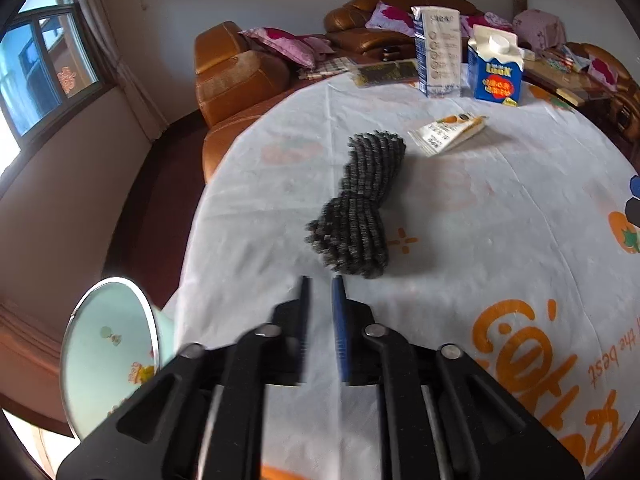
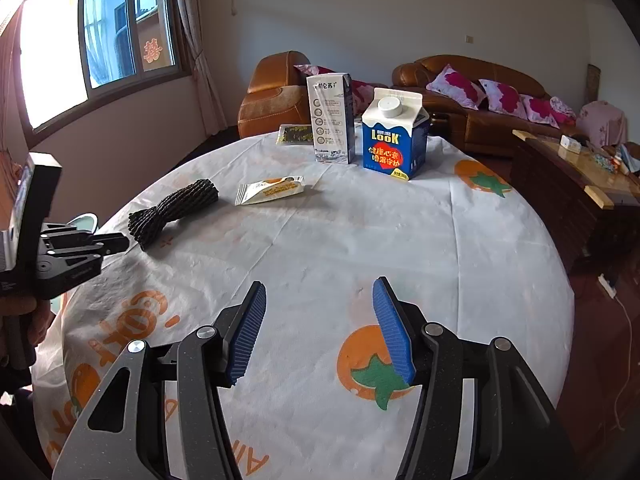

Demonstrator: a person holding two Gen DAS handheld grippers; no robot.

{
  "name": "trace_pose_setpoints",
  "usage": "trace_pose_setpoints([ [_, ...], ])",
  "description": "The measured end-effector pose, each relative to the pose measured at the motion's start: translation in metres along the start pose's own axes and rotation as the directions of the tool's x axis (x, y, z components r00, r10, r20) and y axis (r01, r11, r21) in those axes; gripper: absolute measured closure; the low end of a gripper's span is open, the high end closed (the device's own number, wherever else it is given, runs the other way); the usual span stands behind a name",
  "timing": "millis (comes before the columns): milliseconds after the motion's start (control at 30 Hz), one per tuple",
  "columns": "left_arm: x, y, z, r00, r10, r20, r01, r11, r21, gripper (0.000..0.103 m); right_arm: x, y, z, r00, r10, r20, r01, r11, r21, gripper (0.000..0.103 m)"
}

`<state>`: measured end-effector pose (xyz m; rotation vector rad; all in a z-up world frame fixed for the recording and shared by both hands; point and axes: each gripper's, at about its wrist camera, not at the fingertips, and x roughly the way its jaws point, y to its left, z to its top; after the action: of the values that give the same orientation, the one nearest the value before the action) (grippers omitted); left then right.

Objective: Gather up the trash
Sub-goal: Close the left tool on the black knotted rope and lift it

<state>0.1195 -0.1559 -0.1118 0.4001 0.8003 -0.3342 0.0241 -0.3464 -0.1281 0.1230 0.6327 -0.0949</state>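
A dark foam net sleeve (image 1: pixel 360 208) lies on the round table (image 1: pixel 500 240), just ahead of my left gripper (image 1: pixel 321 280). That gripper's fingers stand close together with a narrow gap and hold nothing. Farther back lie a white snack wrapper (image 1: pixel 448 132), a tall white carton (image 1: pixel 438 52), a blue milk carton (image 1: pixel 496 68) and a dark flat packet (image 1: pixel 384 72). My right gripper (image 2: pixel 320 292) is open and empty above the table's near side (image 2: pixel 320 240). The right wrist view shows the sleeve (image 2: pixel 176 208), wrapper (image 2: pixel 270 192), both cartons (image 2: pixel 332 120) (image 2: pixel 394 140) and the left gripper (image 2: pixel 116 242).
A pale green bin (image 1: pixel 112 356) stands open below the table's left edge. Brown leather sofas with pink cushions (image 2: pixel 480 96) line the far wall. A wooden coffee table (image 2: pixel 572 184) stands at the right. A window (image 2: pixel 100 40) is at the left.
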Motion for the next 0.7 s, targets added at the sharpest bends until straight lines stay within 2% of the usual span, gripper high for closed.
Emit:
trace_pose_setpoints([
  [33, -0.006, 0.004, -0.001, 1.000, 0.009, 0.014, -0.009, 1.000, -0.014, 0.052, 0.000, 0.000, 0.000, 1.000, -0.004, 0.001, 0.004, 1.000, 0.001, 0.047],
  [200, -0.013, 0.002, 0.006, 0.999, -0.003, 0.033, 0.004, 0.999, -0.035, 0.051, 0.004, -0.008, 0.002, 0.999, -0.031, -0.005, 0.031, 0.999, 0.013, 0.047],
  [400, 0.015, -0.019, 0.024, 0.999, -0.038, 0.006, 0.038, 0.998, -0.049, 0.051, 0.006, -0.017, 0.005, 0.999, -0.048, -0.006, 0.048, 0.998, 0.027, 0.044],
  [433, 0.026, -0.020, 0.025, 0.999, -0.034, -0.016, 0.033, 0.998, -0.055, 0.054, 0.007, -0.019, 0.006, 0.999, -0.050, -0.009, 0.050, 0.998, 0.030, 0.044],
  [467, 0.032, -0.020, 0.024, 0.999, -0.034, -0.032, 0.031, 0.998, -0.063, 0.074, 0.008, -0.020, 0.007, 0.999, -0.049, -0.013, 0.049, 0.998, 0.032, 0.044],
  [500, 0.038, -0.018, 0.024, 0.998, -0.045, -0.049, 0.041, 0.997, -0.071, 0.079, 0.009, -0.021, 0.008, 0.999, -0.047, -0.015, 0.048, 0.998, 0.035, 0.044],
  [533, 0.039, -0.015, 0.023, 0.998, -0.052, -0.048, 0.048, 0.996, -0.077, 0.080, 0.011, -0.022, 0.012, 0.999, -0.045, -0.016, 0.045, 0.998, 0.039, 0.044],
  [567, 0.038, -0.011, 0.023, 0.998, -0.046, -0.040, 0.043, 0.996, -0.073, 0.087, 0.013, -0.023, 0.015, 0.999, -0.041, -0.017, 0.042, 0.998, 0.040, 0.044],
  [633, 0.032, -0.006, 0.023, 0.999, -0.020, -0.025, 0.019, 0.999, -0.050, 0.090, 0.018, -0.023, 0.025, 0.999, -0.032, -0.024, 0.032, 0.999, 0.041, 0.042],
  [667, 0.028, -0.001, 0.023, 1.000, -0.007, -0.015, 0.006, 0.999, -0.044, 0.090, 0.023, -0.021, 0.032, 0.999, -0.023, -0.029, 0.024, 0.999, 0.038, 0.039],
  [700, 0.025, 0.003, 0.023, 1.000, 0.000, -0.007, 0.000, 0.999, -0.044, 0.090, 0.030, -0.018, 0.040, 0.999, -0.015, -0.031, 0.016, 0.999, 0.033, 0.033],
])
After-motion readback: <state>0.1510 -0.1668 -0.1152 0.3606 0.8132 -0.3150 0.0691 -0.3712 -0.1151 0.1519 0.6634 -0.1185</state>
